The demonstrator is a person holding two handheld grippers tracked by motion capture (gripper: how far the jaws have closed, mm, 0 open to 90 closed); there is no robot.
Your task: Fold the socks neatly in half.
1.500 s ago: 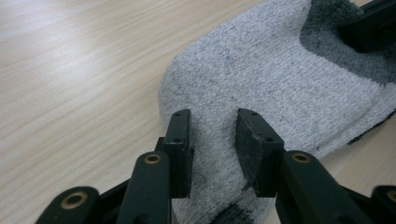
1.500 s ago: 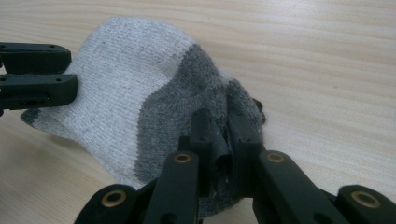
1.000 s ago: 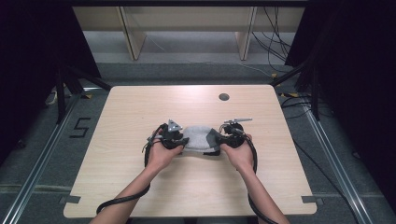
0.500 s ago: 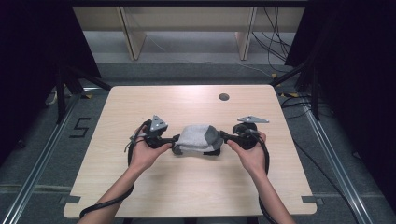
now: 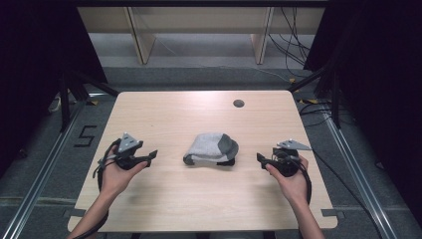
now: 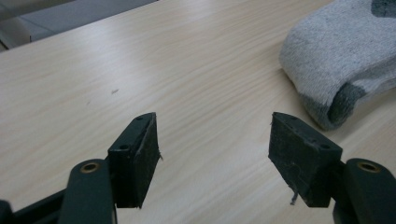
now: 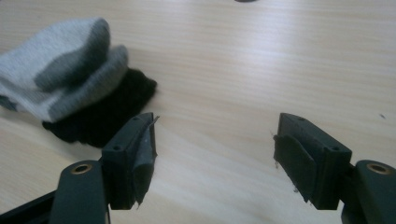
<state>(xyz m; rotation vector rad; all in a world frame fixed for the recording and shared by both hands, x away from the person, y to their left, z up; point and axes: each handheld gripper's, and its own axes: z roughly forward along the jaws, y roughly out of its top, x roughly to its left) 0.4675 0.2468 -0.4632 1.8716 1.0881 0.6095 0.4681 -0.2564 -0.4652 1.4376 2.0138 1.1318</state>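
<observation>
Left gripper (image 5: 149, 156): held in the left hand (image 5: 115, 172) over the near-left part of the desk (image 5: 164, 114). Its jaws stand wide apart and hold nothing; in the left gripper view, bare wood shows between the two black pads (image 6: 135, 156). The jaw tips point toward the middle of the desk.

Right gripper (image 5: 260, 159): held in the right hand (image 5: 292, 181) over the near-right part of the desk. Its jaws are likewise spread wide and empty, with bare wood between them in the right gripper view. The grey lining on the inner face of each pad (image 7: 142, 154) is frayed at the edges.

Sock (image 5: 211, 148): lies on the desk between the two grippers, apart from both. It sits ahead of the left jaws and off to their right, and ahead of the right jaws and off to their left. It is a folded bundle of light grey knit with darker grey patches. In the left gripper view, the closest end is a rounded fold with a dark grey patch at its lower edge. In the right gripper view, a dark grey patch lies on top, and a black knit part (image 7: 105, 114) protrudes from under the grey layers, flat on the wood.

Hole (image 5: 238, 103): a small dark round opening in the desk, beyond the sock, near the far edge.
</observation>
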